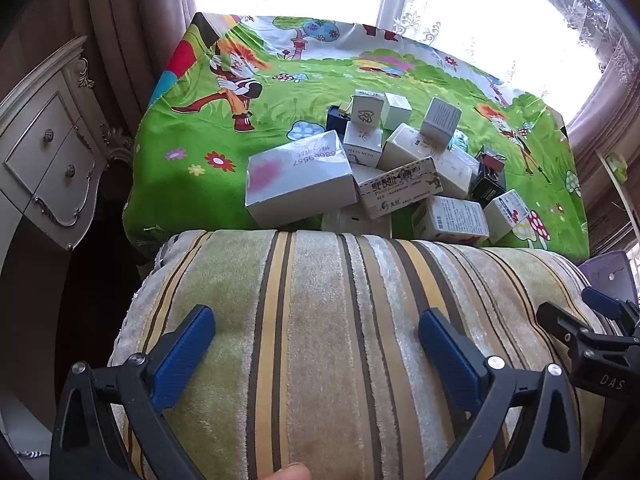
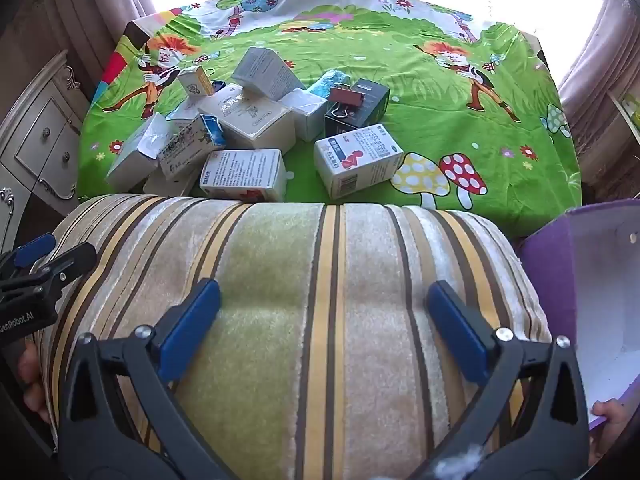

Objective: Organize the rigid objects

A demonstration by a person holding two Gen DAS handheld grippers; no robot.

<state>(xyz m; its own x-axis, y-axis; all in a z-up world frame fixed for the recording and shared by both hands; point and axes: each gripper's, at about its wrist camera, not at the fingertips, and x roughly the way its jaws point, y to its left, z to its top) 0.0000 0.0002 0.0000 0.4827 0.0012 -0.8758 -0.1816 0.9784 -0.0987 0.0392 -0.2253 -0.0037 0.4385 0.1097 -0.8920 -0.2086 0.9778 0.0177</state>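
A pile of small cardboard boxes (image 1: 400,164) lies on a table under a green cartoon cloth (image 1: 224,128); the pile also shows in the right wrist view (image 2: 248,128). A large silvery box (image 1: 298,178) lies at the pile's left. A white medicine box with a red figure (image 2: 358,158) lies at its right, by a black box (image 2: 360,110) with a binder clip (image 2: 346,96). My left gripper (image 1: 316,332) and right gripper (image 2: 324,316) are both open and empty, hovering over a striped cushion (image 2: 280,300) in front of the table.
A purple bin with a white inside (image 2: 600,292) stands right of the cushion. A carved white cabinet (image 1: 52,152) stands at the left. Curtains and a bright window are behind the table. The right half of the cloth (image 2: 460,128) holds no boxes.
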